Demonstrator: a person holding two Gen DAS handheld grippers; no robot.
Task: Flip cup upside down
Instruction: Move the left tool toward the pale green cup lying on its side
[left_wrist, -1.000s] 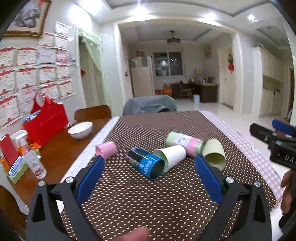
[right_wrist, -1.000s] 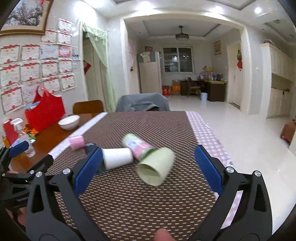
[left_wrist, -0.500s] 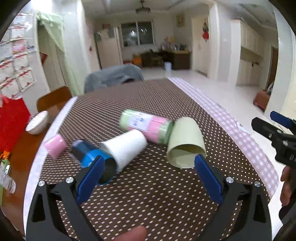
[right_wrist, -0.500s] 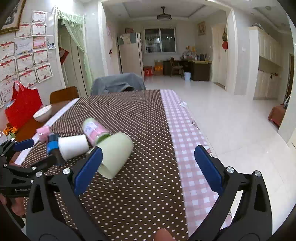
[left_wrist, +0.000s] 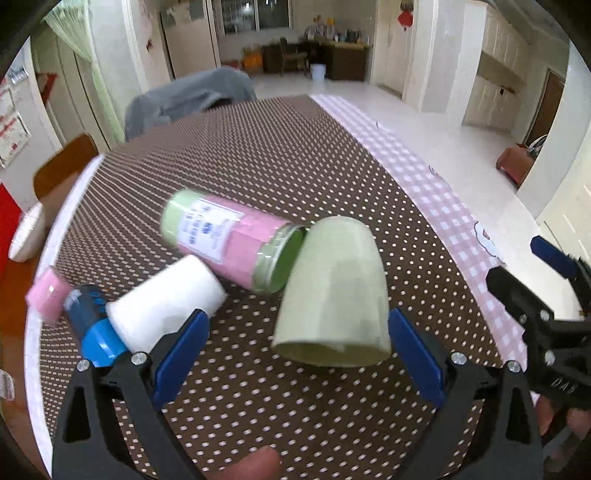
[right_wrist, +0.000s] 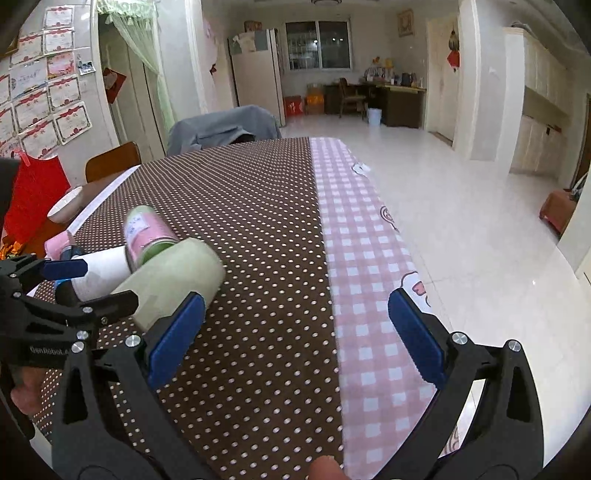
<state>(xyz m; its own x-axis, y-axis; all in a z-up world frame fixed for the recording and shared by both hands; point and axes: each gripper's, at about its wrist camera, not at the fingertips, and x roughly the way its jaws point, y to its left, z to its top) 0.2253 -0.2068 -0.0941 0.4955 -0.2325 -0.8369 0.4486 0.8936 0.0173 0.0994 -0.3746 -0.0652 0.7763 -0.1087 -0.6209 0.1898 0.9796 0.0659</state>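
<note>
A pale green cup (left_wrist: 334, 295) lies on its side on the brown dotted tablecloth (left_wrist: 258, 166), mouth toward the left wrist camera. My left gripper (left_wrist: 297, 354) is open, its blue pads either side of the cup's mouth, not touching it. The cup also shows in the right wrist view (right_wrist: 173, 280), at the left. My right gripper (right_wrist: 295, 336) is open and empty, to the right of the cup, over the edge of the brown cloth and the pink checked strip (right_wrist: 365, 295).
A pink and green canister (left_wrist: 229, 240), a white cup (left_wrist: 166, 302), a blue can (left_wrist: 96, 332) and a small pink cup (left_wrist: 48, 295) lie on their sides left of the green cup. A white bowl (left_wrist: 26, 236) sits far left. A grey-draped chair (left_wrist: 192, 96) stands behind the table.
My left gripper has moved forward and right, so the green cup now lies between its pads. My right gripper has swung right, away from the cups, toward the table's right edge.
</note>
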